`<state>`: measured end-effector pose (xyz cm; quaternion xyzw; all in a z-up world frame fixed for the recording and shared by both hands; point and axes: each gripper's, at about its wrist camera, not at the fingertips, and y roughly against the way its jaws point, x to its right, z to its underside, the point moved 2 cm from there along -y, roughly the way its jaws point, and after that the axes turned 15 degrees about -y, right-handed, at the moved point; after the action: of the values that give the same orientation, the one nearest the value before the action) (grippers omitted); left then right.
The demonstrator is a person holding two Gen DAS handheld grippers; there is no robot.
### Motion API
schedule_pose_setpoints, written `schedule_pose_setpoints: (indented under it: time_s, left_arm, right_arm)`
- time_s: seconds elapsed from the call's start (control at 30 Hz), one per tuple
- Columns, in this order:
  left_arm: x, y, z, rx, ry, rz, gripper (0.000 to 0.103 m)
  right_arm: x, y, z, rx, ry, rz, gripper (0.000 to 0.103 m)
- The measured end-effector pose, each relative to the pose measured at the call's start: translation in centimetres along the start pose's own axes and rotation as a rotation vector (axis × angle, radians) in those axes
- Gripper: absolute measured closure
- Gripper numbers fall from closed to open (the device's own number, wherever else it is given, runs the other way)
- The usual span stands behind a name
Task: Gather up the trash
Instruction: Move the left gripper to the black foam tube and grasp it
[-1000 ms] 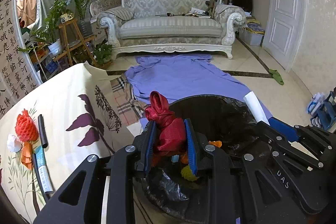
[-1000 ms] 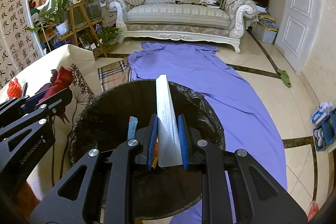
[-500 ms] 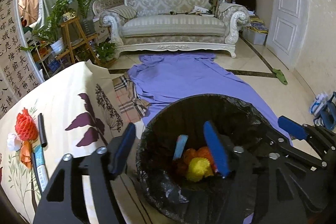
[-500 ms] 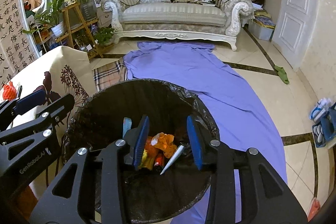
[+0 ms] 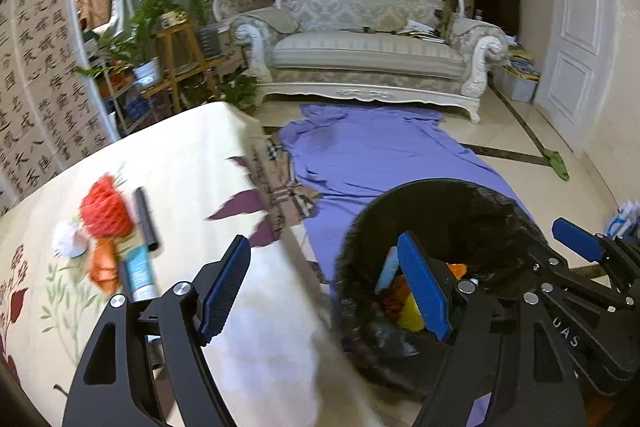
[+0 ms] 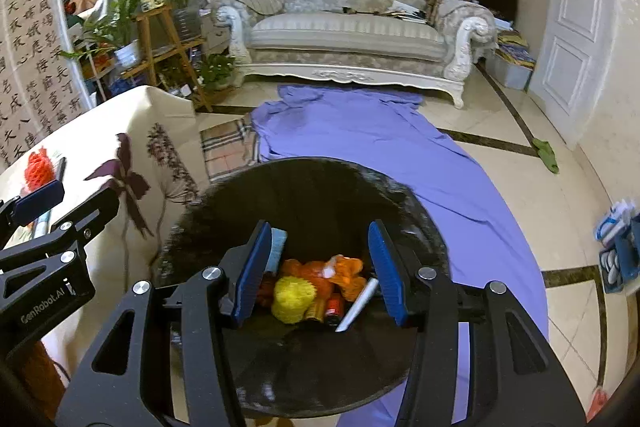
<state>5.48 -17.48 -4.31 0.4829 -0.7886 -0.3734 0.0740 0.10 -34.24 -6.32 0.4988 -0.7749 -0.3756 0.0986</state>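
Both grippers empty over the bin point(image 6: 320, 179); the remaining trash lies left of it.
My left gripper point(image 5: 324, 283) and right gripper point(image 6: 318, 267) have just been opening, nothing between their jaws; the tube point(image 5: 145, 219) on the table point(image 5: 192, 155) is left of the bin, long axis pointing away, nearer my left.

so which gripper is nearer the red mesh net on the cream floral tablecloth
Left. The left gripper hangs at the table edge beside the red mesh net; the right gripper hangs over the black-lined trash bin.
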Motion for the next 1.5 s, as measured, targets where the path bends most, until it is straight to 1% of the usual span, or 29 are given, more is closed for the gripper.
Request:
schedule_pose_setpoints:
  time_s: [0.4,0.6,0.67,0.87,1.0,1.23,1.47,1.5]
  left_arm:
    - [-6.7,1.7,3.1,-0.036,0.110,-0.105,0.029]
    - [-10.2,1.7,5.7,-0.086,0.172,-0.152,0.029]
    - [-10.8,1.5,6.3,-0.104,0.191,-0.160,0.029]
    - [-11.7,0.9,7.3,-0.146,0.227,-0.168,0.029]
    - [-11.7,0.8,7.6,-0.170,0.215,-0.185,0.029]
    - [-12.6,0.6,8.3,-0.200,0.244,-0.180,0.029]
    - [-12.4,-0.4,7.9,-0.229,0.219,-0.167,0.029]
    - [-12.5,-0.5,8.0,-0.231,0.226,-0.160,0.034]
  right_arm:
    - [-6.7,1.0,1.8,-0.031,0.099,-0.105,0.054]
    - [-9.8,1.4,2.6,-0.044,0.144,-0.146,0.054]
    - [-10.5,1.5,2.9,-0.049,0.154,-0.156,0.054]
    - [-11.3,1.5,3.5,-0.064,0.171,-0.167,0.053]
    - [-11.2,1.3,3.5,-0.071,0.168,-0.170,0.053]
    - [-10.9,1.0,3.5,-0.081,0.163,-0.179,0.053]
    - [-10.9,0.7,3.6,-0.091,0.159,-0.184,0.053]
    - [-10.9,0.7,3.7,-0.092,0.158,-0.186,0.053]
